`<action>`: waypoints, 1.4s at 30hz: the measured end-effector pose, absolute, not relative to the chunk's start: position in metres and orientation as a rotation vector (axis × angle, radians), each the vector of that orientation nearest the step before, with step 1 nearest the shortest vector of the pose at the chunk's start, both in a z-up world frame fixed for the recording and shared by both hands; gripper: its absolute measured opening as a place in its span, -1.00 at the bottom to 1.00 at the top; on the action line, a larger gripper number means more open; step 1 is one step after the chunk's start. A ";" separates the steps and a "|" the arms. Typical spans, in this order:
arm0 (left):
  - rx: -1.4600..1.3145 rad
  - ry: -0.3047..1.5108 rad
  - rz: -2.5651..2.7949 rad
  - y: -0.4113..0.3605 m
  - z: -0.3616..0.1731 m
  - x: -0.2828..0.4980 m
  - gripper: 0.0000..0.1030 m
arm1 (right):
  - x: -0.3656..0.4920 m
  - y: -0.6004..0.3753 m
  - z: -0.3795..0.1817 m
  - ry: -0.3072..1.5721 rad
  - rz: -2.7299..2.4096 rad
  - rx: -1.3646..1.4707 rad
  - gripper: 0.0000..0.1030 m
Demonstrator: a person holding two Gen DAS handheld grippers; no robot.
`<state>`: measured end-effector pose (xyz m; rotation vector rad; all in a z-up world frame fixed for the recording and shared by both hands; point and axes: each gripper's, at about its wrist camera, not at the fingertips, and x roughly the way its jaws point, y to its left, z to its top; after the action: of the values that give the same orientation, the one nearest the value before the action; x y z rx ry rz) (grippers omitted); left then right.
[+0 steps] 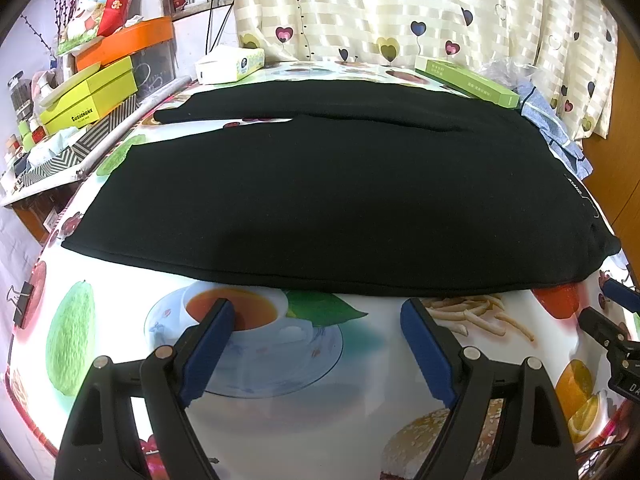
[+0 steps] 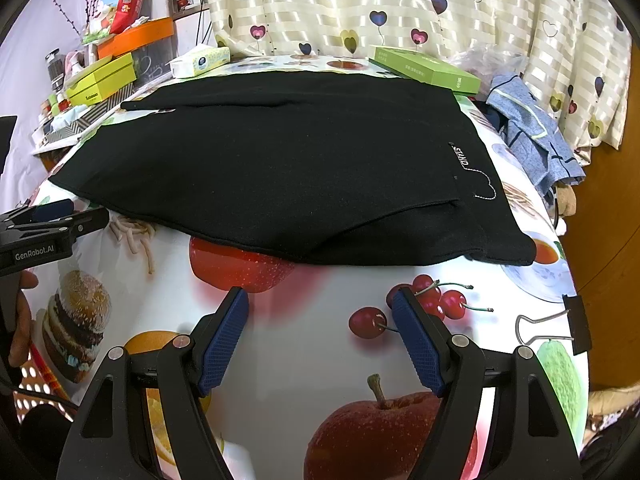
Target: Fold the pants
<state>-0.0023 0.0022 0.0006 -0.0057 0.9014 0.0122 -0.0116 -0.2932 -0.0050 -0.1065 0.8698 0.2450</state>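
Black pants (image 1: 328,200) lie flat on a table covered by a fruit-print cloth (image 1: 280,360); the two legs run to the left, the waist to the right. They also show in the right wrist view (image 2: 280,168), with white "STAND" lettering near the waist. My left gripper (image 1: 316,312) is open and empty, just short of the near leg's edge. My right gripper (image 2: 320,300) is open and empty, a little in front of the near edge by the waist. The right gripper shows at the right edge of the left wrist view (image 1: 604,312), the left gripper at the left edge of the right wrist view (image 2: 68,216).
A green box (image 2: 424,68), a tissue pack (image 2: 200,60) and a blue garment (image 2: 532,132) lie at the table's far side. Stacked boxes (image 1: 92,92) fill a shelf at left. A curtain (image 1: 400,8) hangs behind. Binder clips (image 2: 560,324) hold the cloth at the edges.
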 end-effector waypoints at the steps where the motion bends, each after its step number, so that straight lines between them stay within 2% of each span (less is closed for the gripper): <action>1: -0.005 0.904 0.013 0.002 0.001 -0.001 0.69 | -0.011 -0.293 -0.005 0.869 0.245 -0.106 0.45; 42: -0.003 0.906 0.021 0.001 0.000 0.000 0.69 | -0.009 -0.291 -0.005 0.878 0.251 -0.111 0.45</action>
<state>-0.0005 0.0009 0.0004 -0.0032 0.9055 0.0212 -0.0094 -0.2909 -0.0051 -0.1108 0.8777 0.2513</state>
